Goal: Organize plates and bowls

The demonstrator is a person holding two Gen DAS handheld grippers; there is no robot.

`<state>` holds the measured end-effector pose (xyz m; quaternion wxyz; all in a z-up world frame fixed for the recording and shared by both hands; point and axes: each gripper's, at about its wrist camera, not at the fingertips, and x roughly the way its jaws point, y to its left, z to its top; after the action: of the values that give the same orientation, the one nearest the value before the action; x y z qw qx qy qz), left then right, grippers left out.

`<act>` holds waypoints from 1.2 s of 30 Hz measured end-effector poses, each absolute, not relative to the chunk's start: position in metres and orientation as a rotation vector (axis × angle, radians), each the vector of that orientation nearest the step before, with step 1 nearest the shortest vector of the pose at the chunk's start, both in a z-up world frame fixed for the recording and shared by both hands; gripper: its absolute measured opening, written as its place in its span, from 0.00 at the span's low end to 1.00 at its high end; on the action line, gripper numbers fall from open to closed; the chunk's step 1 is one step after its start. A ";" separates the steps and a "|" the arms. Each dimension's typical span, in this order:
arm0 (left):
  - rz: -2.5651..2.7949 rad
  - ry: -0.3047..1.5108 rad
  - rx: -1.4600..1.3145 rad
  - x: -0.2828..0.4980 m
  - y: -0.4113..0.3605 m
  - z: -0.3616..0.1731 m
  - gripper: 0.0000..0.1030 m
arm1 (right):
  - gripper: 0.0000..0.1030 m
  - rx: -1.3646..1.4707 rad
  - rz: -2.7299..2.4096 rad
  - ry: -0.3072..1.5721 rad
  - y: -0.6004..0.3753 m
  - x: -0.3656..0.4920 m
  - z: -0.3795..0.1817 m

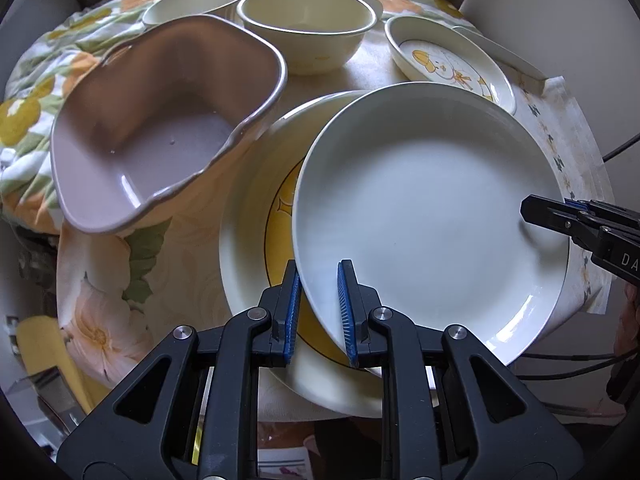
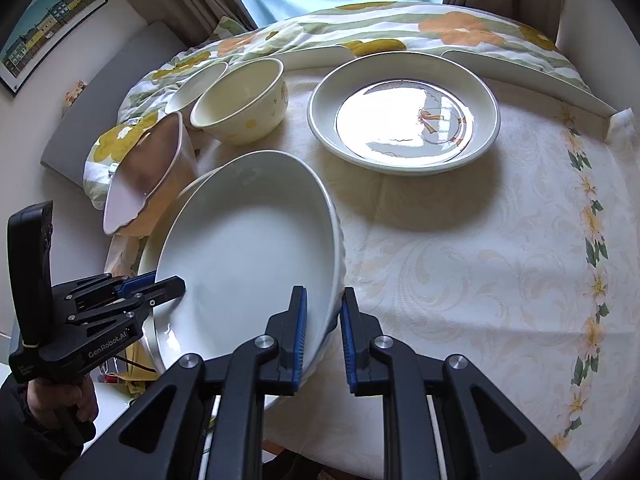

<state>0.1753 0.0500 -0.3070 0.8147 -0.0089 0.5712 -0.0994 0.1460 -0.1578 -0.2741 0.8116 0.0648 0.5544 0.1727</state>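
Note:
A plain white plate [image 1: 428, 216] is held by both grippers at opposite rims. My left gripper [image 1: 320, 312] is shut on its near-left rim, one blue pad inside and one under the edge. My right gripper [image 2: 324, 336] is shut on the right rim of the same white plate [image 2: 248, 264]. Each gripper also shows in the other view: the right gripper [image 1: 528, 208] at the far edge, the left gripper [image 2: 176, 282] with a hand below it. The plate hangs tilted over a cream plate with a yellow picture [image 1: 252, 240]. Whether they touch is unclear.
A mauve wavy-rimmed bowl [image 1: 160, 128] leans just left of the plates. Behind stand a cream bowl [image 1: 306, 28], a shallow bowl [image 1: 196, 0] and a duck-print dish [image 1: 452, 60]. The floral tablecloth [image 2: 480, 280] spreads to the right, bunched fabric at the back and left.

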 end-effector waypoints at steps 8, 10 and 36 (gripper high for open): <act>-0.153 1.179 0.135 0.174 0.036 -0.303 0.16 | 0.15 0.080 0.354 1.178 -0.151 0.145 -0.277; -0.136 1.166 0.195 0.172 0.030 -0.301 0.16 | 0.15 0.052 0.353 1.168 -0.148 0.145 -0.277; -0.058 1.121 0.262 0.162 0.042 -0.291 0.15 | 0.15 -0.143 0.380 1.105 -0.124 0.146 -0.274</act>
<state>0.1624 0.0423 -0.2908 0.8386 0.1239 0.5298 -0.0275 0.1463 -0.1241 -0.2745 0.8319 -0.0674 0.5209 0.1790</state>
